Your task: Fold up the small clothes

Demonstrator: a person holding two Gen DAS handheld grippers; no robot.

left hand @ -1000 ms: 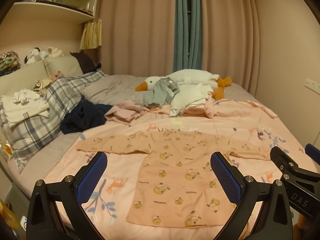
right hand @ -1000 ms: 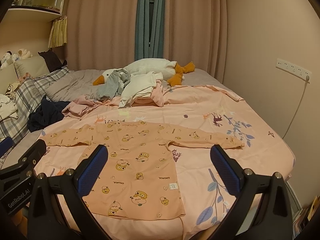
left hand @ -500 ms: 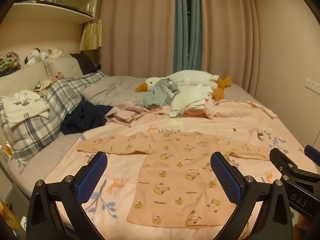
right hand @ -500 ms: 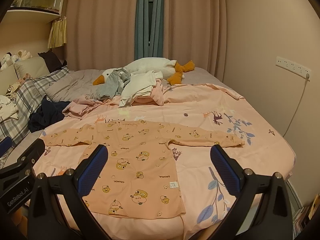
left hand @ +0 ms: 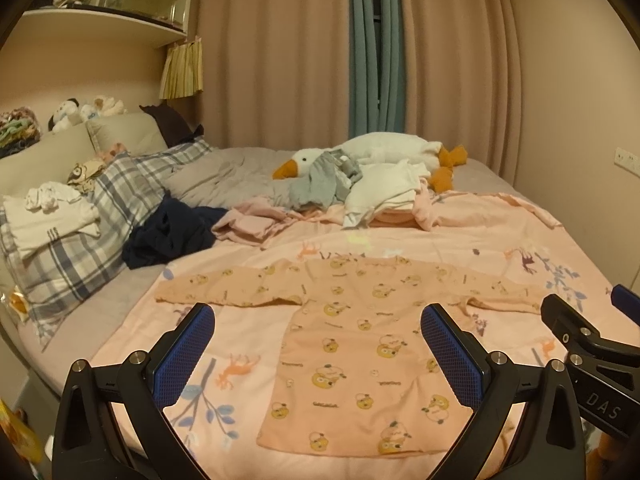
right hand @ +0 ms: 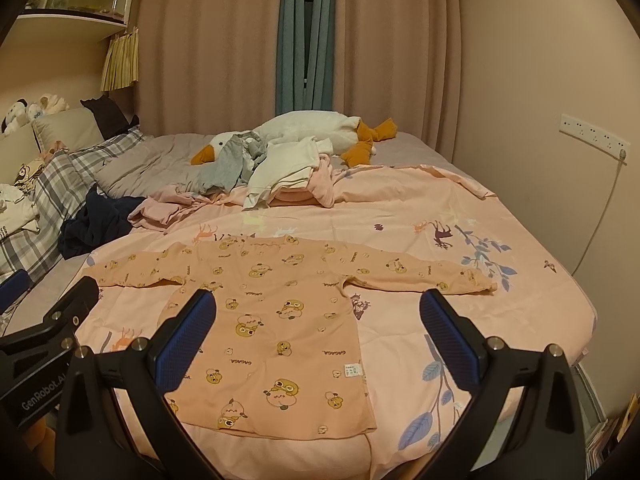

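Observation:
A small peach long-sleeved shirt (left hand: 360, 344) with a cartoon print lies flat on the pink bedspread (left hand: 500, 236), both sleeves spread out; it also shows in the right wrist view (right hand: 280, 320). My left gripper (left hand: 318, 344) is open and empty, held above the near edge of the bed in front of the shirt. My right gripper (right hand: 318, 340) is open and empty, held beside it at the same height. Each gripper shows at the edge of the other's view, the right one (left hand: 588, 344) and the left one (right hand: 48, 320).
A pile of unfolded clothes (left hand: 360, 188) lies on a plush goose (left hand: 392, 152) at the far side. A dark garment (left hand: 172, 232) and plaid pillows (left hand: 80, 232) are at the left. A wall with sockets (right hand: 592, 140) bounds the right.
Both grippers have drifted slightly; the shirt sits a little lower in view. Nothing was grasped or moved.

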